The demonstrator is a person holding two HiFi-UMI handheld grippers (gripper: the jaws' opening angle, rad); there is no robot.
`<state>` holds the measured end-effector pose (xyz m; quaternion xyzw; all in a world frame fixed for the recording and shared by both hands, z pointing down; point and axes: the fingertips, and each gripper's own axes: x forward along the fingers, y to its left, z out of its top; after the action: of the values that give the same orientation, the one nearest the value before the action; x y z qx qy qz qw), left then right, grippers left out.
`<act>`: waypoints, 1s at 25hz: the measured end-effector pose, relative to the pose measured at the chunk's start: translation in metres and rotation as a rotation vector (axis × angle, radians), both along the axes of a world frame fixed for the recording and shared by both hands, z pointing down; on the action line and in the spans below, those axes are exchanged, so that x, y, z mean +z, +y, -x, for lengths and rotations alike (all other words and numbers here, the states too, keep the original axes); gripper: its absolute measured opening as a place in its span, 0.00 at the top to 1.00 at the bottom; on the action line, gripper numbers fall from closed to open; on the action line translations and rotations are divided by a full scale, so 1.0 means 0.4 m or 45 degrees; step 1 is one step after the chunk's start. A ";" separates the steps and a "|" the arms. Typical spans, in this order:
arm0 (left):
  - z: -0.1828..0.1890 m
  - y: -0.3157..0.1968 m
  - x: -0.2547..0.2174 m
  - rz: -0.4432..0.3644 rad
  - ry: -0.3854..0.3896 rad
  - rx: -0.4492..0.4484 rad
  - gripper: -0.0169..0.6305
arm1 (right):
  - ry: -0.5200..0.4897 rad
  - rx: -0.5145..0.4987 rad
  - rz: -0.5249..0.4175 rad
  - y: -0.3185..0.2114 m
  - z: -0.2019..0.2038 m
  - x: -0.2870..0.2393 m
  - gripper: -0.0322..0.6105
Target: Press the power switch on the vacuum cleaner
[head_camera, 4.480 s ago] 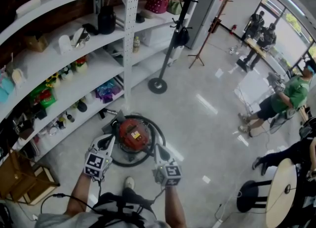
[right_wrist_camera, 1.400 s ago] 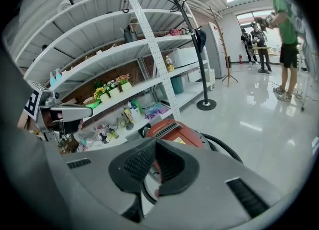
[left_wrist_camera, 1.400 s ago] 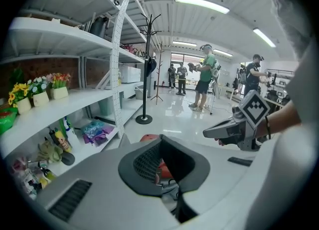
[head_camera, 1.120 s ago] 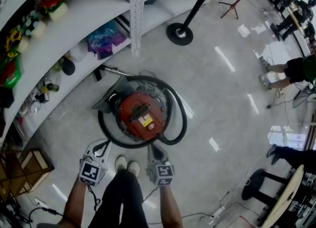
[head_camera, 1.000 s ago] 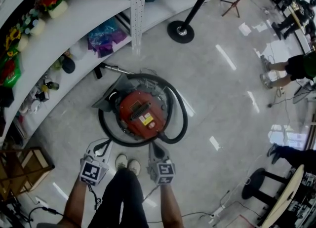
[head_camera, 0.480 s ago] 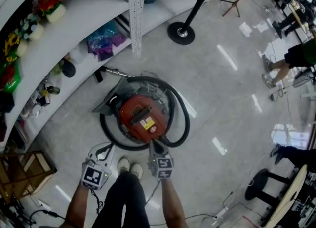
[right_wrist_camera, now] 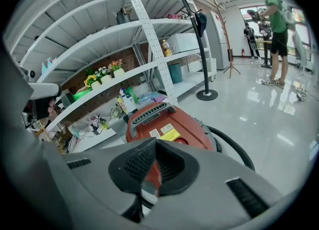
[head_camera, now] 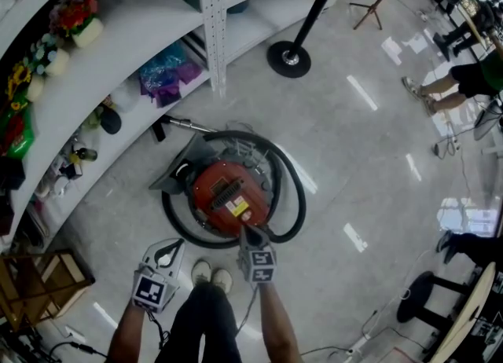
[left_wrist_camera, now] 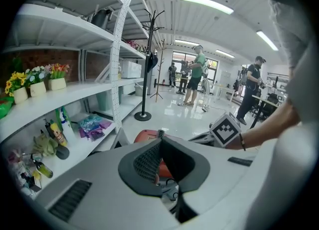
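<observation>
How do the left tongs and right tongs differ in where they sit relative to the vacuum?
The right tongs reach over the near edge of the vacuum; the left tongs sit short of it, over the floor beside the shoes. The vacuum looms close before the right tongs; past the left tongs only a sliver shows. Both are shut and empty.

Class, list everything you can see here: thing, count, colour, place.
Vacuum cleaner: one, red, floor centre.
Hose: one, black, looped round the vacuum cleaner.
Shelves: several, white, left side.
Coat stand base: one, black, top centre.
Stool: one, black, bottom right.
Wooden crate: one, brown, bottom left.
Bystanders: several, one in green, background.
Shoes: two, white, below the vacuum cleaner.
Left tongs: one, white, shut, beside the shoes.
Right tongs: one, white, shut, tip at the vacuum cleaner's near edge.
</observation>
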<state>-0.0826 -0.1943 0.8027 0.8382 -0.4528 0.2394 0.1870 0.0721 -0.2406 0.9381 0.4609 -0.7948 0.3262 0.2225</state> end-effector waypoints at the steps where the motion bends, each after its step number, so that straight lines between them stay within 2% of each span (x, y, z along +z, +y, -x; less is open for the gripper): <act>1: 0.000 0.000 0.000 0.005 0.004 -0.005 0.96 | 0.002 0.001 0.005 -0.004 0.001 0.007 0.93; 13: 0.022 -0.003 0.016 0.027 0.024 -0.044 0.96 | 0.036 0.024 0.046 -0.023 -0.008 0.087 0.93; 25: 0.035 -0.004 0.030 0.042 0.036 -0.070 0.96 | 0.043 0.033 0.048 -0.019 -0.007 0.086 0.93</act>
<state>-0.0966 -0.1961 0.8149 0.8256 -0.4690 0.2297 0.2138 0.0749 -0.2482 0.9725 0.4723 -0.7785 0.3363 0.2403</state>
